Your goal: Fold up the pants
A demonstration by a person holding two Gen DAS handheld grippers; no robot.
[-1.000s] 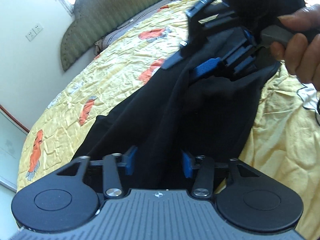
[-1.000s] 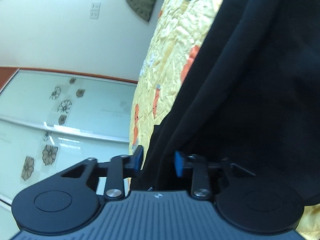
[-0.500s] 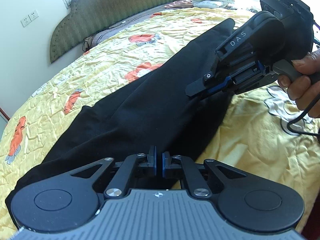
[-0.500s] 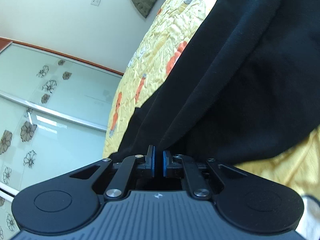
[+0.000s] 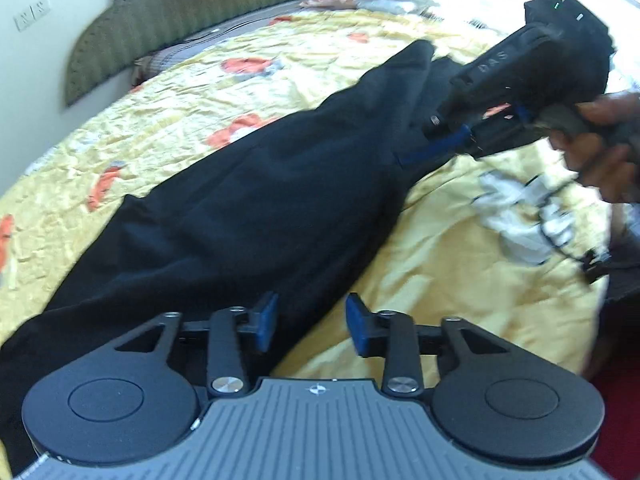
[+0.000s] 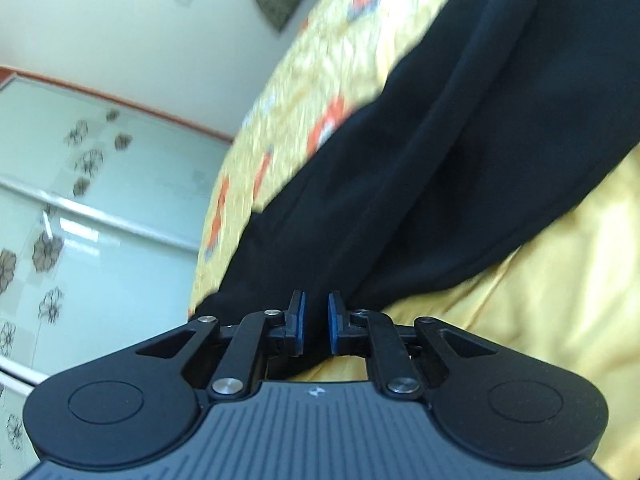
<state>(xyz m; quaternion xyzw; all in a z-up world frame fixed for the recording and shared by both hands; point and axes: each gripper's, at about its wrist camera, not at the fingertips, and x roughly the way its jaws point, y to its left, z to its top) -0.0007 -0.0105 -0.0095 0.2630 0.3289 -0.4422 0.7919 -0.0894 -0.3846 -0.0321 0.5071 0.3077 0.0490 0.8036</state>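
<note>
My left gripper was open; my right gripper pinched the long black cloth pants, folded lengthwise; crosswise folds remained.

I count one pair of black pants on one bed. I have two grippers: left, right. One hand shows, one green headboard, one wall socket plate, and one white cloth near the bed's right edge.
</note>
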